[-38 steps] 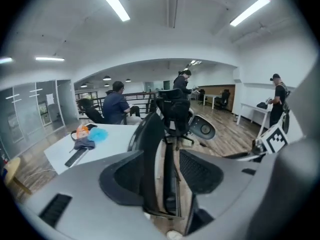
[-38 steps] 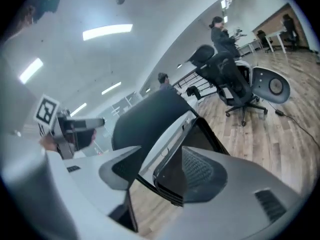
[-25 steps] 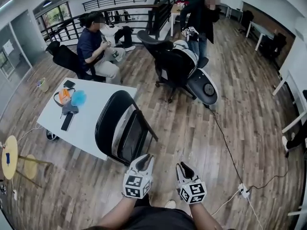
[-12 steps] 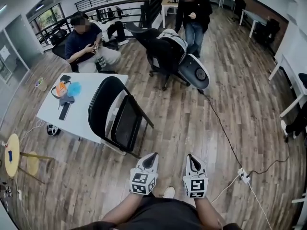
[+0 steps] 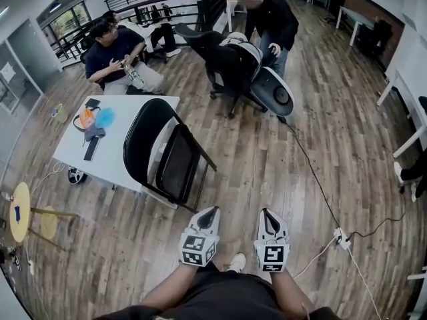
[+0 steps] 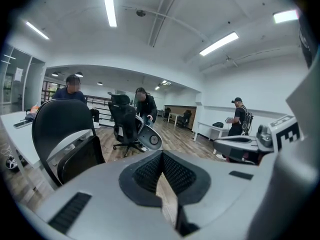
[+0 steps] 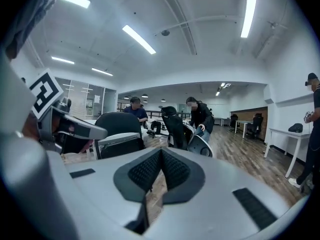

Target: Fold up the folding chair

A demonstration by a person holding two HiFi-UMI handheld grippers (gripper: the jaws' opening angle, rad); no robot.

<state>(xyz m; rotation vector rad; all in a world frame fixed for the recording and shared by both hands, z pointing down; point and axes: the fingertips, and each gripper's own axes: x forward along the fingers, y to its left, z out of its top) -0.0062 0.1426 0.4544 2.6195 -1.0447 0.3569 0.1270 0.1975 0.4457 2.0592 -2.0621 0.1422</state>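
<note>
The black folding chair [image 5: 163, 155] stands on the wood floor beside the white table [image 5: 127, 132], its seat tipped up close to the round back. Both grippers hang low in front of my body, a short way from the chair and touching nothing. My left gripper [image 5: 212, 210] is shut and empty. The right gripper [image 5: 265, 212] is beside it, also shut with nothing between its pads. The left gripper view has its shut jaws [image 6: 161, 156] in front and the chair [image 6: 65, 129] at the left. Beyond the shut jaws [image 7: 161, 153] in the right gripper view, the chair [image 7: 117, 134] is left of centre.
The table carries a phone and small coloured items [image 5: 93, 122]. A black office chair [image 5: 230, 65] and a white round device [image 5: 273, 95] stand further off, with a standing person [image 5: 267, 15] and a seated person [image 5: 117, 55]. A cable and power strip [image 5: 341, 239] lie on the right; a yellow stool [image 5: 20, 212] is on the left.
Both grippers have drawn back from the chair's near edge toward my body, and their jaws have come together. The chair stays by the table.
</note>
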